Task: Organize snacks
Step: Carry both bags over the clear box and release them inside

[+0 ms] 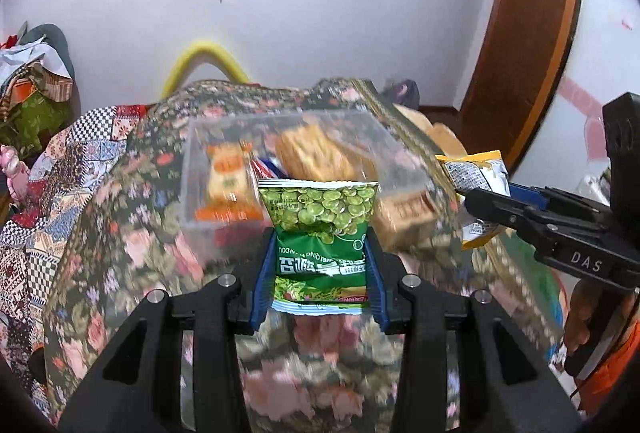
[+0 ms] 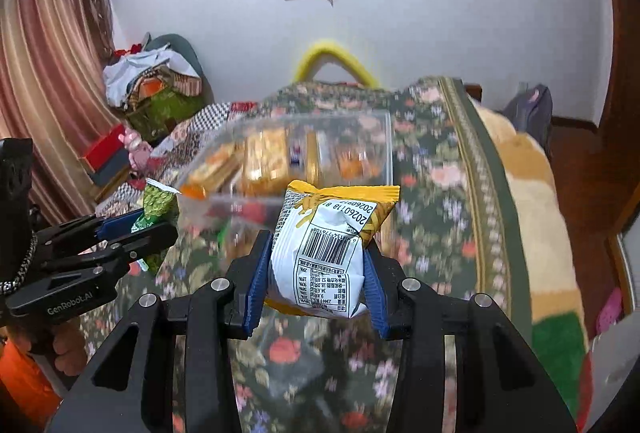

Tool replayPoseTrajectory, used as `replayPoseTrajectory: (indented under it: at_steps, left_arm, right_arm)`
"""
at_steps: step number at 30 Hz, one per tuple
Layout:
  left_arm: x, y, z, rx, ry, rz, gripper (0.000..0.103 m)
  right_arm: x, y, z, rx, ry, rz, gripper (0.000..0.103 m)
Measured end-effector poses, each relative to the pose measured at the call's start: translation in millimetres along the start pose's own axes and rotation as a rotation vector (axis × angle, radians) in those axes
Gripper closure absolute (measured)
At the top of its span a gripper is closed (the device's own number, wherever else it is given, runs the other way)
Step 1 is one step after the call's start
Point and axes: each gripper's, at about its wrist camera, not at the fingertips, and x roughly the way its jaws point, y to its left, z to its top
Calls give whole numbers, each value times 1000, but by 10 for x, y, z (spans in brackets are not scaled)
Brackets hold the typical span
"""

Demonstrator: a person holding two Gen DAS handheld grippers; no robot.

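My left gripper [image 1: 320, 245] is shut on a green pea snack packet [image 1: 320, 229] and holds it in front of a clear plastic box [image 1: 208, 141] with several snack packs inside. My right gripper [image 2: 318, 257] is shut on a yellow-and-white snack packet [image 2: 332, 237] with a barcode, held just before the same clear box [image 2: 380, 137]. The right gripper [image 1: 472, 201] with its yellow packet [image 1: 476, 169] also shows at the right of the left wrist view. The left gripper [image 2: 132, 229] with the green packet [image 2: 158, 205] shows at the left of the right wrist view.
The box sits on a floral blanket [image 1: 132, 245] over a bed. A patchwork quilt [image 1: 48, 185] lies left. A yellow hoop [image 2: 332, 53] stands behind. A wooden door [image 1: 528, 33] is right, a curtain [image 2: 44, 73] left, clutter [image 2: 156, 81] by the wall.
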Motion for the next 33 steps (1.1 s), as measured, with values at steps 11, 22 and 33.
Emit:
replayPoseTrajectory:
  at_steps: [11, 22, 33]
  left_arm:
    - [313, 262, 589, -35, -38, 32, 63]
    - [938, 511, 909, -55, 27, 65, 63]
    - [1420, 635, 983, -85, 88, 44, 62]
  right_arm:
    - [304, 54, 496, -62, -65, -37, 64]
    - [837, -42, 813, -55, -37, -62, 64]
    - [1292, -236, 835, -27, 49, -62, 64]
